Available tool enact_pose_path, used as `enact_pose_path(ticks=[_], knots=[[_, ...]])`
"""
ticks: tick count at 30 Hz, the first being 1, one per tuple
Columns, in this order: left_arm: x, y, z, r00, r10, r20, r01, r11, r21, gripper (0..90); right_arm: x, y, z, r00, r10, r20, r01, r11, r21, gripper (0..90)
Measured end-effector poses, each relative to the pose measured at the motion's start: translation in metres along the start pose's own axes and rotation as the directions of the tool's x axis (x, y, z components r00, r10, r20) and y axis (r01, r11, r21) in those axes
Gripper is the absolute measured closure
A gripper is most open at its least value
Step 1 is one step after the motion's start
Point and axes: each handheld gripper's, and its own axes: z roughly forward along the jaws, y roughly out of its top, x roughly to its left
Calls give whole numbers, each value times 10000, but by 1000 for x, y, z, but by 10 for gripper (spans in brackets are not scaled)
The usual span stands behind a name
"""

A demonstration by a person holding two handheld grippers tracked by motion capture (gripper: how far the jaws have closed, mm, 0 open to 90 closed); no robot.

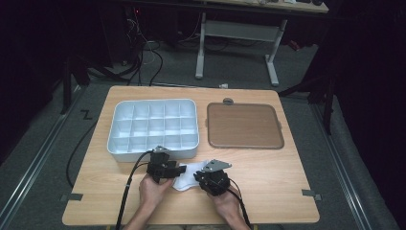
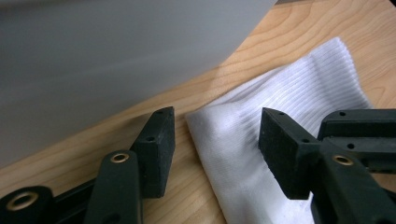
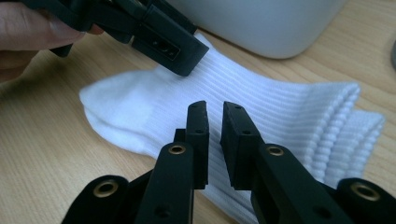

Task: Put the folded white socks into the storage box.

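A white sock (image 1: 189,175) lay on the tabletop (image 1: 268,172) just near of the white divided tray (image 1: 153,127). The left claw (image 2: 217,135) stood spread astride its edge; the right claw (image 3: 215,140) hovered almost pressed together, pinching nothing. Gripping well probably meant closing squarely on both fabric layers.

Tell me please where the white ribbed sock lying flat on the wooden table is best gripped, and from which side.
I would take the white ribbed sock at its ribbed cuff end, coming from above and pinching an edge. It lies flat and folded on the wooden table, so the layered cuff probably gives the jaws most to hold.
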Motion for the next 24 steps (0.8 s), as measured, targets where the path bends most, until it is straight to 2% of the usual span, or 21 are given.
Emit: enact_pose_path(ticks=[1, 2, 6, 10, 12, 14, 15, 16, 18, 24], knots=[[0, 0, 0, 10000, 0, 0, 0, 10000, 0, 474, 0, 0, 0, 10000, 0, 0, 0, 10000, 0, 816], [-1, 0, 1, 10000, 29, -17, -29, 10000, -14, 476, -1, -3, 3, 10000, 25, -84, -23, 9997, 224, 816], [-1, -2, 1, 9999, 164, -31, -164, 9999, -35, 496, -1, -3, 3, 10000, -18, -80, 19, 9997, 240, 816], [-3, -5, 1, 9989, 474, 8, -474, 9989, 29, 557, 1, -6, 4, 9996, -262, 73, 261, 9995, 165, 817], [-3, -5, 2, 9986, 528, -7, -528, 9986, 29, 605, 1, -6, 4, 9998, -217, 10, 217, 9997, 146, 818], [-2, -5, 2, 9986, 530, 10, -530, 9986, 85, 661, 0, -7, 4, 9998, -185, -15, 185, 9997, 127, 818], [-3, -6, 2, 9990, 447, 64, -448, 9989, 138, 661, 1, -7, 4, 9999, -163, -1, 163, 9998, 140, 818], [-2, -6, 2, 9993, 360, 126, -363, 9990, 256, 712, 1, -7, 4, 9996, -288, 32, 288, 9995, 164, 818], [-2, -6, 2, 9994, 287, 167, -292, 9990, 324, 755, 2, -7, 4, 9994, -349, 57, 348, 9993, 153, 818], [-3, -5, -1, 9988, 314, 368, -329, 9986, 418, 812, 1, -9, 2, 9994, -344, -2, 344, 9993, 125, 819]])
